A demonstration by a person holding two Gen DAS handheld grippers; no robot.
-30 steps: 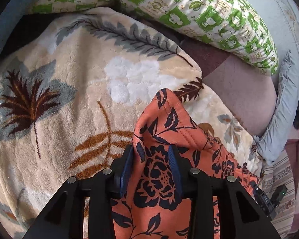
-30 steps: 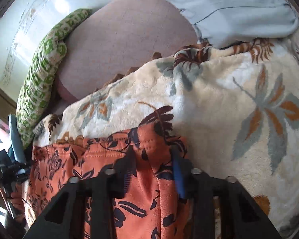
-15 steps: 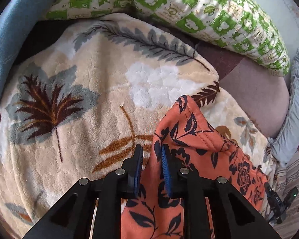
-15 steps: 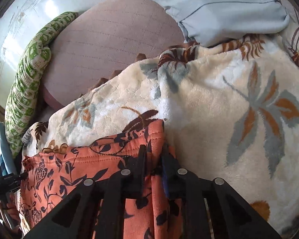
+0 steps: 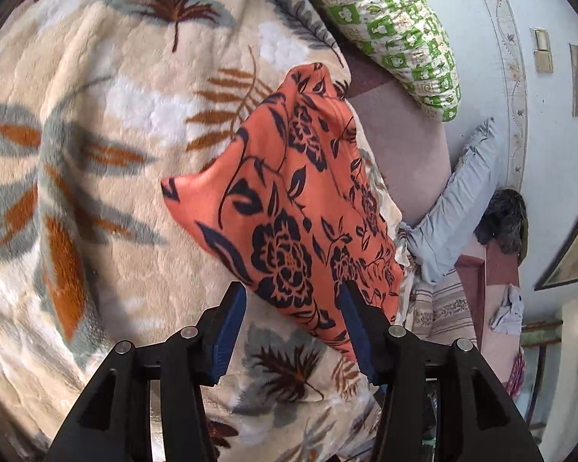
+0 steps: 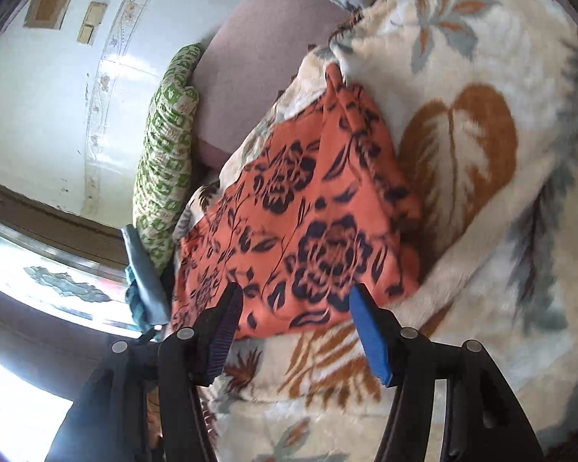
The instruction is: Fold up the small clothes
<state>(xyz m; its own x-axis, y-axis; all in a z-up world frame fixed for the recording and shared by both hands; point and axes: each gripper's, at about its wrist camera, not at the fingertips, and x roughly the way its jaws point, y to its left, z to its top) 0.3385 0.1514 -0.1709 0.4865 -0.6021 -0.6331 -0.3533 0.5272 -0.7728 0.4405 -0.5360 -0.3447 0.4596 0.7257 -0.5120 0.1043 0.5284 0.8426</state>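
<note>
An orange garment with a dark flower print (image 5: 289, 208) lies folded on the cream leaf-patterned blanket (image 5: 108, 177). My left gripper (image 5: 293, 308) hovers at the garment's near edge. Its jaws are opening and its blue pads (image 5: 231, 323) press on nothing. In the right wrist view the same garment (image 6: 308, 223) lies flat in front of my right gripper (image 6: 294, 308). The right jaws are opening too, and the cloth's near edge lies loose under the gap.
A green-and-white patterned pillow (image 5: 400, 30) and a pale blue cushion (image 5: 454, 200) lie beyond the blanket on a mauve sheet (image 5: 404, 146). The white wall (image 6: 38, 96) stands behind them. A blue cloth (image 6: 142, 273) hangs by the window at the left.
Both grippers let go of the orange garment and drew back from it. Their jaws went from pinching the cloth to standing apart. The garment now lies flat on the blanket.
</note>
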